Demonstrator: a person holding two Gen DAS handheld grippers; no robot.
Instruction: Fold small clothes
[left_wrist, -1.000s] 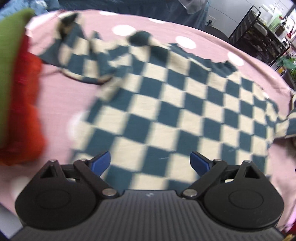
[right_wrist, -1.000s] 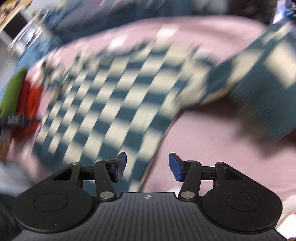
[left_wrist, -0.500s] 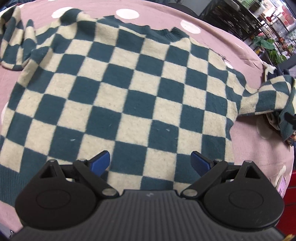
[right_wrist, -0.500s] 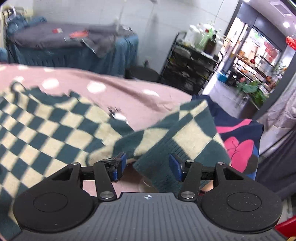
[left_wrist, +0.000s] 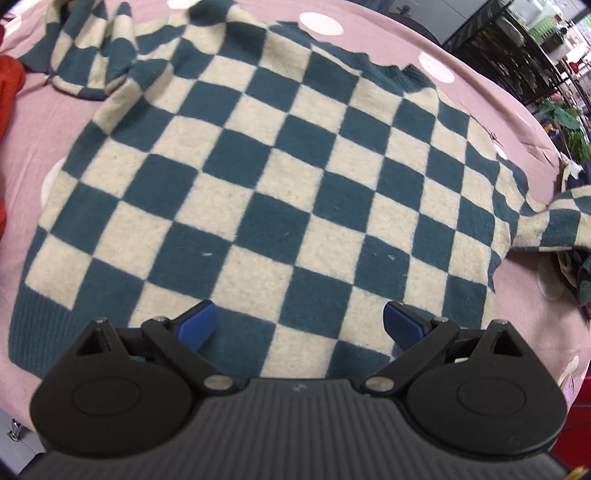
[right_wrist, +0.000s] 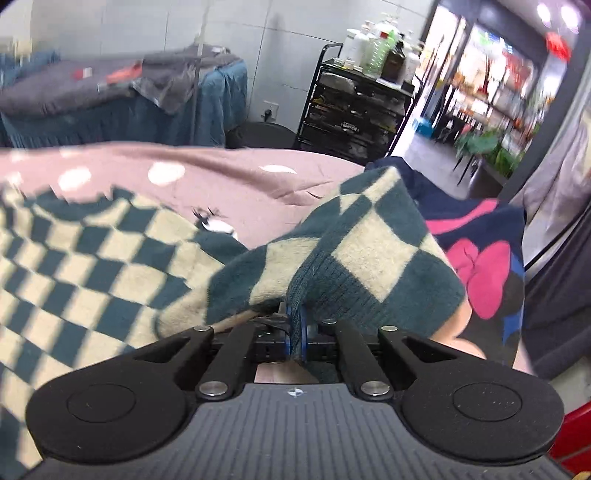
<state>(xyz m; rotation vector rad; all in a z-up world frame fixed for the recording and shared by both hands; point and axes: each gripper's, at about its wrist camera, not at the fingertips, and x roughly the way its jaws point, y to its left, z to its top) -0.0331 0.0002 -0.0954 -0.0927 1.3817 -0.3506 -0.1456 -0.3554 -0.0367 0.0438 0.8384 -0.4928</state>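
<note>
A teal and cream checkered sweater (left_wrist: 280, 177) lies spread flat on the pink spotted cloth (left_wrist: 461, 74), neck at the far side, hem toward me. Its left sleeve (left_wrist: 92, 59) is bunched at the far left. My left gripper (left_wrist: 299, 325) is open and empty, just above the hem. In the right wrist view my right gripper (right_wrist: 294, 334) is shut on the cuff of the right sleeve (right_wrist: 369, 258), which drapes over the fingers. The sweater's body (right_wrist: 74, 258) lies to its left.
A red garment (left_wrist: 7, 85) lies at the left edge of the cloth. A navy garment with a pink bow print (right_wrist: 484, 269) lies under the right sleeve. A black shelf cart (right_wrist: 354, 107) and a blue-draped table (right_wrist: 129, 107) stand beyond.
My right gripper has closed on the right sleeve's cuff, having been open half a second ago. My left gripper stayed open and shifted back over the hem.
</note>
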